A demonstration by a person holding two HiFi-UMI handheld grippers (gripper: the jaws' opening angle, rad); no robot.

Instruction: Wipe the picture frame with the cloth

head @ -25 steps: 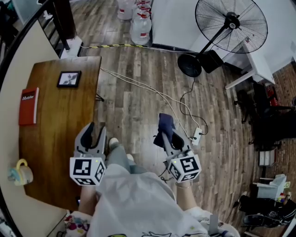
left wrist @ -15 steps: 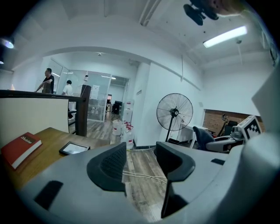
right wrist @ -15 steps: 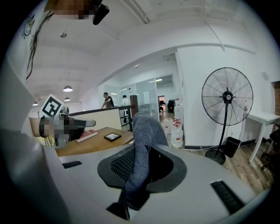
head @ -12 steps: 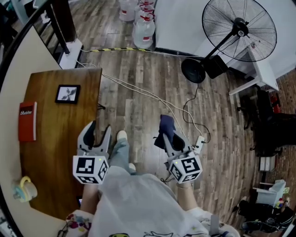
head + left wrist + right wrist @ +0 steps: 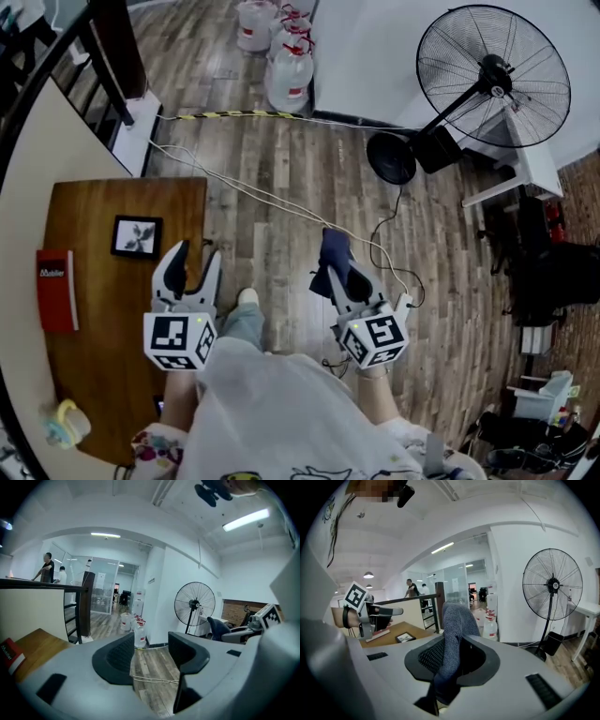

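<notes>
– Plank flooring (image 5: 281, 169) runs across the whole room, right? What sits on it?

– Yes, grey-brown planks. A big pedestal fan (image 5: 494, 75) stands at the far right, water jugs (image 5: 290, 70) stand by the white wall, and a pale cable (image 5: 272, 199) trails over the boards. A brown wooden table (image 5: 112, 337) is on the left.

– Where is the picture frame?

– The picture frame (image 5: 137, 236) lies flat on the table near its far right corner. It has a dark border and is apart from both tools. A red book (image 5: 56, 290) lies to its left, and a mug (image 5: 64, 422) sits at the near end.

– And the left gripper?

– The left gripper (image 5: 197, 251) hangs over the table's right edge, near the frame on its right. Its jaws are opening, and only floor shows between them.

– The right one?

– The right gripper (image 5: 345, 279) is out over the floor, well apart from the table. Its jaws are clamped on the cloth (image 5: 333, 251), a dark blue knitted piece that sticks up past the tips.
</notes>
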